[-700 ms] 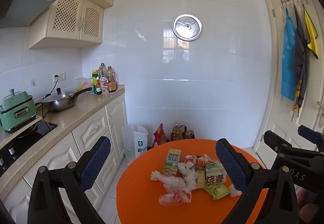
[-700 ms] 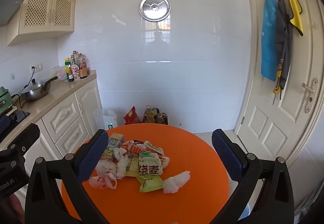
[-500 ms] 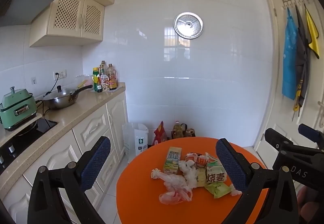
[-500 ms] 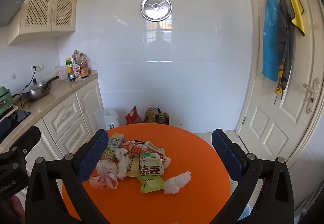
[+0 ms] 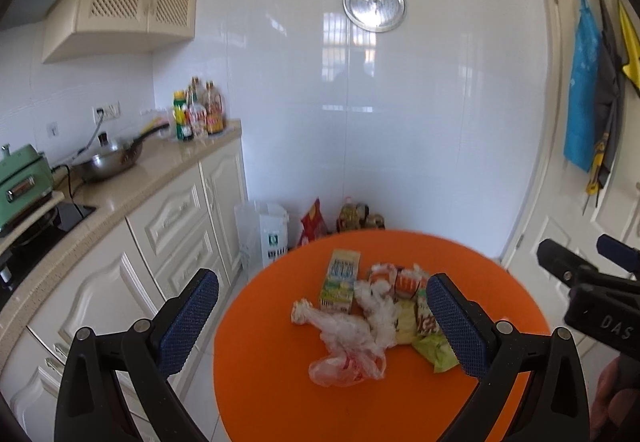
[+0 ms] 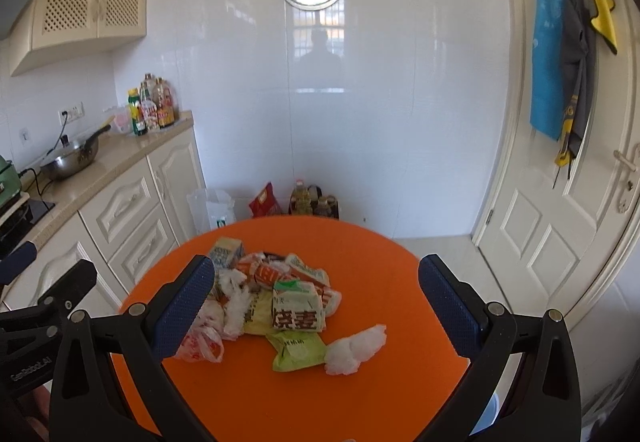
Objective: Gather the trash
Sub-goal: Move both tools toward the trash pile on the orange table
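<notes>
A heap of trash lies on the round orange table (image 5: 272, 394): a yellow-green carton (image 5: 340, 280), a crumpled plastic bag (image 5: 346, 366), white tissue (image 5: 376, 310) and a green wrapper (image 5: 438, 354). My left gripper (image 5: 321, 279) hangs open above the table's near left side, nothing between its fingers. In the right wrist view the same heap shows a wrapper with red characters (image 6: 298, 308), a green wrapper (image 6: 296, 352) and a white tissue wad (image 6: 354, 350). My right gripper (image 6: 316, 262) is also open and empty, short of the heap.
White cabinets and a counter (image 5: 132, 182) with a wok (image 5: 108, 158) and bottles (image 5: 198, 110) run along the left. A white bag (image 5: 266, 230), a red packet and oil bottles stand on the floor behind the table. A white door (image 6: 560, 202) with hung aprons is on the right.
Both views have drawn a little nearer to the table, and the trash sits larger and higher in them. The trash itself has not moved, and both grippers stay wide open.
</notes>
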